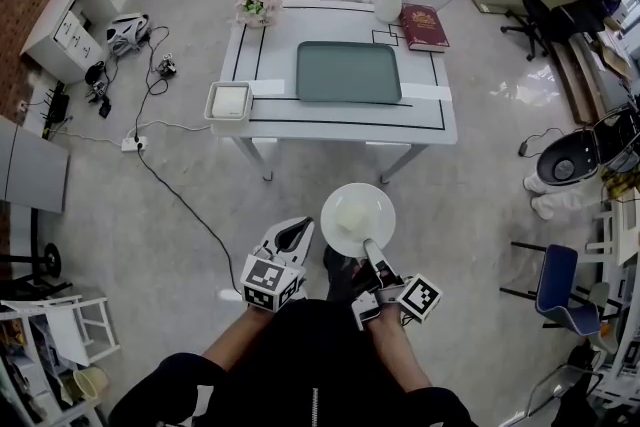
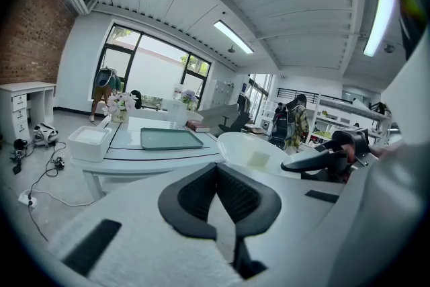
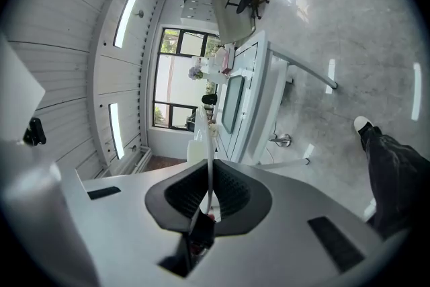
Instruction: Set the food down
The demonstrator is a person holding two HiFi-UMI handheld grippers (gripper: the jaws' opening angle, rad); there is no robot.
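A white round plate (image 1: 372, 203) carries a pale block of food (image 1: 352, 215) and hangs over the floor, in front of the white table (image 1: 425, 115). My right gripper (image 1: 370, 251) is shut on the plate's near rim; in the right gripper view the plate (image 3: 209, 144) stands edge-on between the jaws of that gripper (image 3: 209, 201). My left gripper (image 1: 296, 237) is beside the plate on its left, shut and holding nothing. From the left gripper (image 2: 216, 201) the plate (image 2: 235, 142), the food (image 2: 258, 159) and the right gripper (image 2: 336, 158) show to the right.
On the table lie a green tray (image 1: 348, 72), a white square container (image 1: 229, 102), a red book (image 1: 423, 26), a white vase (image 1: 390, 1) and flowers (image 1: 260, 2). Cables (image 1: 150, 145) trail on the floor at left. A blue chair (image 1: 555, 285) stands at right.
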